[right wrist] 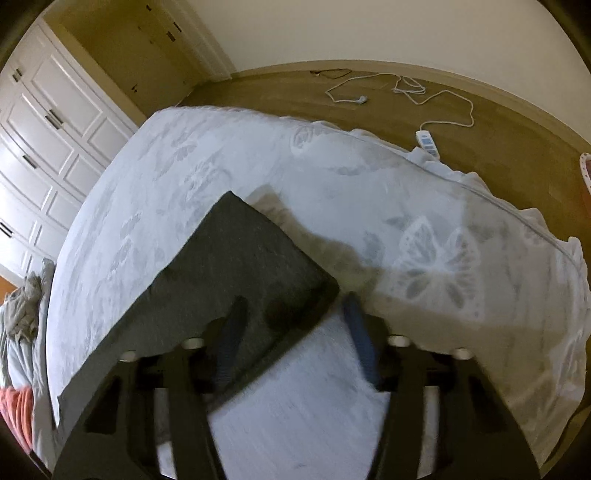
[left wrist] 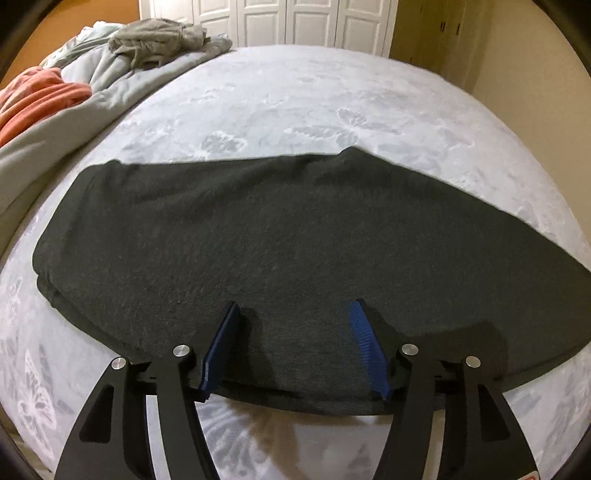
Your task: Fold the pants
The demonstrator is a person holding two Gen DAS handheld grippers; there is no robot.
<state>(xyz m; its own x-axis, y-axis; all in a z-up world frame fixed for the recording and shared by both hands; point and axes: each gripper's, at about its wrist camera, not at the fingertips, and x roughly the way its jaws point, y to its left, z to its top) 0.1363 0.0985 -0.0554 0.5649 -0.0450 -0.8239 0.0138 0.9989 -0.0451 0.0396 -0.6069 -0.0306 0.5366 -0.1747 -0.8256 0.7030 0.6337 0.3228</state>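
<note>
Dark grey pants [left wrist: 258, 229] lie flat on the bed's white butterfly sheet [left wrist: 295, 103], folded into one long band running left to right. My left gripper [left wrist: 293, 306] hovers over the band's near edge; it is open, and its blue pads [left wrist: 364, 343] stand wide apart with fabric beneath them, not pinched. In the blurred right wrist view, one squared end of the pants [right wrist: 229, 258] points away from me. My right gripper [right wrist: 294, 299] is open over that end's near corner, its left finger above the cloth and its right finger above bare sheet [right wrist: 406, 221].
A grey duvet [left wrist: 55, 140] with an orange blanket [left wrist: 40, 99] and a crumpled grey garment [left wrist: 155, 40] is piled at the bed's far left. White wardrobe doors [left wrist: 288, 18] stand behind. The bed's edge [right wrist: 517, 221] drops to a floor with a power strip [right wrist: 428, 142] and cable.
</note>
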